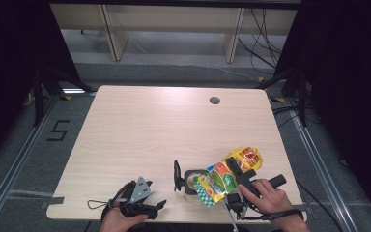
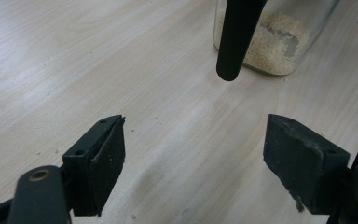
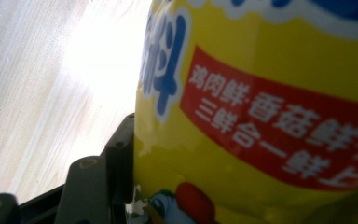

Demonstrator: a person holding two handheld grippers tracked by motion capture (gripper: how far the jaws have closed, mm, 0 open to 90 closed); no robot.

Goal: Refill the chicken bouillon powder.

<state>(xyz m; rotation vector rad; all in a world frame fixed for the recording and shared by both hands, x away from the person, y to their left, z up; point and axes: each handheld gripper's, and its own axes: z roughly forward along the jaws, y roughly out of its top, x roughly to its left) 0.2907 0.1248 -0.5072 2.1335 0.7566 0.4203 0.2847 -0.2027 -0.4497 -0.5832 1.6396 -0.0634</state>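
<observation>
Your right claw (image 1: 236, 176) pinches the yellow seasoning bag (image 1: 228, 175); in the right gripper view the bag's printed face (image 3: 261, 116) presses against the one jaw you can see, so the grip looks firm. The bag lies tilted, its long axis running from upper right down to lower left, and its lower end, with the green-checked edge, hangs over the mouth of the glass jar (image 1: 192, 183). That is the relation the coming move turns on: the jar sits just left of and below your right claw, so the contents would fall toward the jar only if the bag's low corner sits inside the rim. Whether that corner is cut open cannot be told from here.

Your left claw (image 1: 145, 205) rests near the front edge of the surface (image 1: 164, 125), jaws spread and holding nothing. It points toward the jar (image 2: 270, 42), which holds a shallow layer of pale granules, with a black handle (image 2: 237, 32) hanging in front of it. The left hand is nearer the jar and could steady it.
</observation>
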